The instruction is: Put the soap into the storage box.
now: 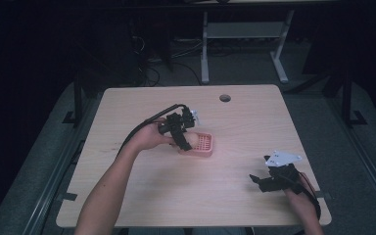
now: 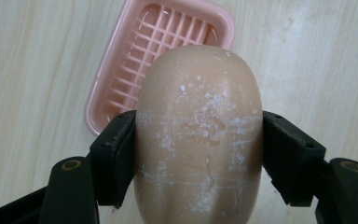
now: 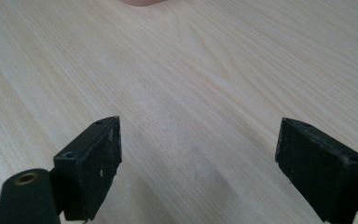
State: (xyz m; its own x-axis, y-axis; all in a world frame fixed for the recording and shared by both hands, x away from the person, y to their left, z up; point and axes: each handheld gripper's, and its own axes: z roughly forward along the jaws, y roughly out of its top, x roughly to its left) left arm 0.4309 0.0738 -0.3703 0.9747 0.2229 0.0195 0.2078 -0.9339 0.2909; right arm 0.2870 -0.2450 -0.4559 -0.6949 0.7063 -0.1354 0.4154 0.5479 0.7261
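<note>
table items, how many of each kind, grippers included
Pink slotted plastic soap dish: 1
Beige oval soap bar, clamped by the left gripper: 1
Black two-jaw grippers, with the open right gripper: 2
Total: 4

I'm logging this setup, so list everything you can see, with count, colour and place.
soap: one, tan bar with white scuffs, clamped between the left gripper's jaws above the dish
dish: one, pink with a slatted bottom, on the table near its middle
table: one, light wood, with a round hole near its far edge
desk frame: one, white legs, on the floor beyond the table
left gripper: one, black, over the dish, shut on the soap
right gripper: one, black, jaws apart over bare table at the near right
forearms: two, coming in from the near edge
</note>
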